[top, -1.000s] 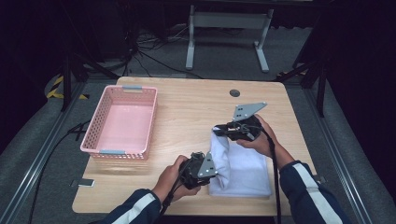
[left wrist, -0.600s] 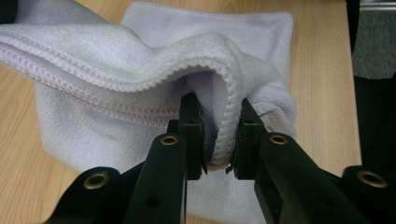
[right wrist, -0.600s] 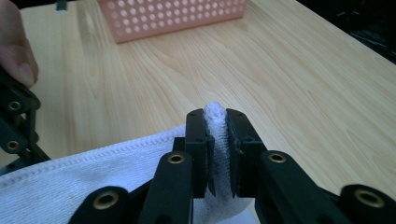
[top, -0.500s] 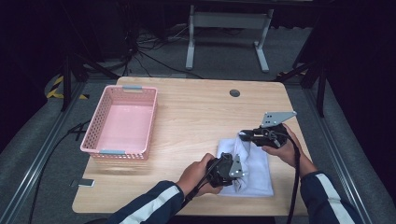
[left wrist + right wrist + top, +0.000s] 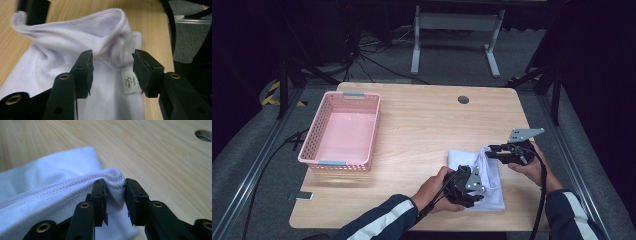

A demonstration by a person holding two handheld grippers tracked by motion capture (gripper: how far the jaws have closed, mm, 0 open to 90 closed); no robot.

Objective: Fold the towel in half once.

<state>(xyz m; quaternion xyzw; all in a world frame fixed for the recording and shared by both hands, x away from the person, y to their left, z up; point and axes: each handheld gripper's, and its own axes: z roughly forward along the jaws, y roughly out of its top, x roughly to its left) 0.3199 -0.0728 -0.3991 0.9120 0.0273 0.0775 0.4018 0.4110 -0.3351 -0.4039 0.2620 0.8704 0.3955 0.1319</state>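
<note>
A white garment (image 5: 462, 160) lies crumpled on the wooden table (image 5: 427, 125) near its front right corner. My right gripper (image 5: 487, 151) is shut on the garment's stitched hem (image 5: 75, 185) and lifts that edge off the table; its jaws (image 5: 114, 187) pinch the folded hem. My left gripper (image 5: 474, 181) rests over the garment's front part. It stands open (image 5: 112, 65), jaws on either side of a raised fold (image 5: 115, 35) without pressing it. A small white label (image 5: 130, 82) shows just beyond them.
An empty pink basket (image 5: 342, 130) sits at the table's left side. A round cable hole (image 5: 463, 99) is at the far middle. The table's right edge (image 5: 532, 165) is close to my right hand. A metal stand (image 5: 457, 30) is on the floor beyond.
My right gripper has moved right and nearer with the hem, pulling the garment with it. My left gripper has slid right from the garment's left edge onto it.
</note>
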